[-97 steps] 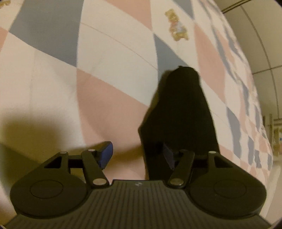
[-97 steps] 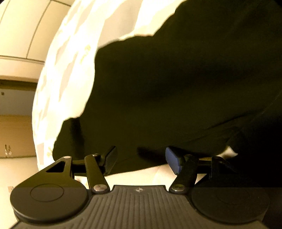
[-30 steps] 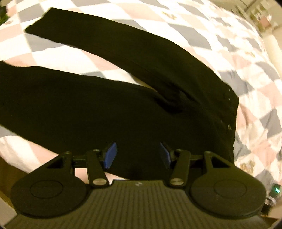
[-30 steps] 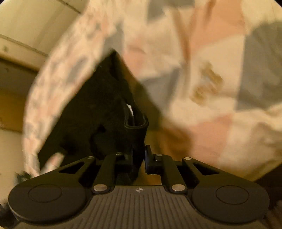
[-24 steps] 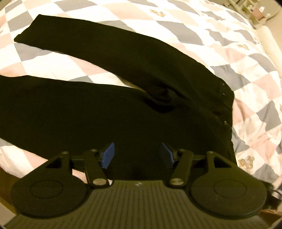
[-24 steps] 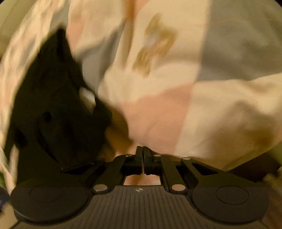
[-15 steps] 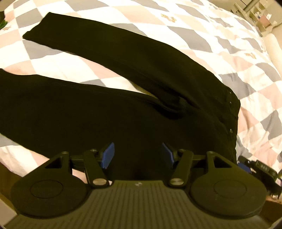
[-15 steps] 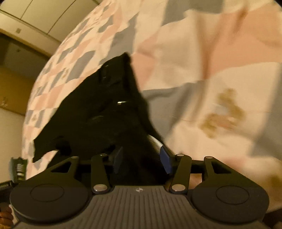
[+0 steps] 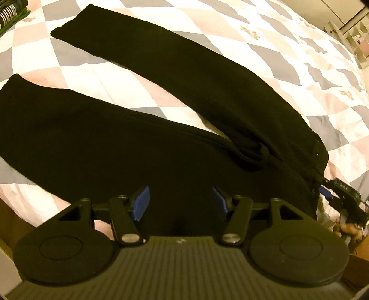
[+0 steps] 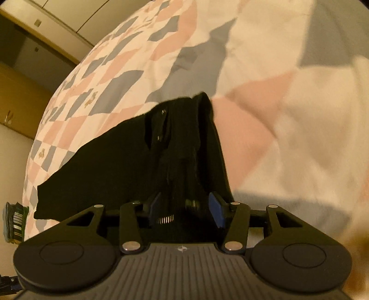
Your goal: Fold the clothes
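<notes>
A pair of black trousers lies spread on the checked bedspread, both legs pointing to the upper left, the waist at the right. My left gripper is open and hovers over the near leg, holding nothing. My right gripper is open, with the waistband end of the trousers lying between its jaws. The right gripper also shows in the left wrist view at the waist's near corner.
A folded striped garment lies at the bed's far left corner; it also shows in the right wrist view. A wardrobe stands beyond the bed. The bed's near edge is at the lower left.
My right gripper was shut a second ago and has opened at the trousers' waist. My left gripper stayed open and shifted slightly over the near leg.
</notes>
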Motion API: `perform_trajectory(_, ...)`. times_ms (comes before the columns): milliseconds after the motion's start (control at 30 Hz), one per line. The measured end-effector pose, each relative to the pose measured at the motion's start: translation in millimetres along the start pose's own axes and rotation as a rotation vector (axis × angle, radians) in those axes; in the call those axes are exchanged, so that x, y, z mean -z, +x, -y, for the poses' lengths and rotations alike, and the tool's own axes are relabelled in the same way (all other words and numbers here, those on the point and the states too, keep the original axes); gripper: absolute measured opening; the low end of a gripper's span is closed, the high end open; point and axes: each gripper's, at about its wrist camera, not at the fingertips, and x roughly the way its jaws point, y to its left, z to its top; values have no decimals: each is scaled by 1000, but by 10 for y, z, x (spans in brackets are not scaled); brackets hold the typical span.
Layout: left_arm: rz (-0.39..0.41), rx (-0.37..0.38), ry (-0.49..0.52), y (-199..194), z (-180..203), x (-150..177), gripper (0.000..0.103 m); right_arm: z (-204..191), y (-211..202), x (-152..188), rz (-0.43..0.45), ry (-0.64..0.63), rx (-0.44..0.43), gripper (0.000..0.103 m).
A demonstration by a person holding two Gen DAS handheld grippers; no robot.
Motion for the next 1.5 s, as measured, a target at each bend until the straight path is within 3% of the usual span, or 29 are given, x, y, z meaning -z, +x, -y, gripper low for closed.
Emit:
perform_trajectory(167, -5, 0, -10, 77, 67, -96, 55, 25, 334, -199, -31, -14, 19, 49)
perform_trajectory(233, -3, 6, -6, 108, 113, -126, 55, -13, 341, -248, -29, -36, 24, 34)
perform_trajectory(267, -5, 8, -3, 138, 135, -140, 55, -54, 316, -272, -34, -70, 23, 9)
perform_trajectory(400, -16, 11, 4, 220, 226, -194, 55, -166, 164, -317, -14, -173, 58, 6)
perform_trajectory(467, -10, 17, 16, 216, 259, -231, 55, -118, 139, -331, -4, -141, 99, 8)
perform_trajectory(533, 2, 22, 26, 198, 278, -267, 55, -67, 86, -328, 23, -84, 130, 25)
perform_trajectory(567, 5, 22, 24, 200, 280, -285, 55, -74, 33, -313, 38, -63, 131, 28)
perform_trajectory(667, 7, 24, 12, 205, 260, -315, 55, -154, -115, -223, 64, -90, 89, 28)
perform_trajectory(700, 8, 25, 10, 203, 253, -314, 55, -165, -139, -191, 57, -98, 76, 34)
perform_trajectory(867, 12, 33, 1, 200, 201, -282, 56, -32, -84, 39, -70, -89, 32, 38)
perform_trajectory(900, 11, 34, -3, 206, 188, -273, 56, -13, -55, 94, -96, -97, 42, 44)
perform_trajectory(1000, 5, 37, -8, 222, 174, -244, 56, 21, 16, 252, -139, -114, 39, 44)
perform_trajectory(1067, 9, 43, 0, 210, 180, -232, 56, -50, -1, 279, -119, -169, 63, 35)
perform_trajectory(1200, 29, 52, 15, 168, 183, -209, 56, -155, -182, 249, -9, -251, 146, 6)
perform_trajectory(1233, 32, 48, 19, 164, 181, -201, 56, -127, -201, 233, 9, -233, 156, 5)
perform_trajectory(1367, 60, -22, 50, 76, 168, -115, 56, -161, -10, 233, -61, -224, 203, 10)
perform_trajectory(1467, 98, -89, 73, -39, 127, -45, 56, -195, -114, 207, -25, -136, 192, 22)
perform_trajectory(1500, 107, -106, 78, -86, 104, -29, 56, -209, -208, 209, -3, -107, 175, 32)
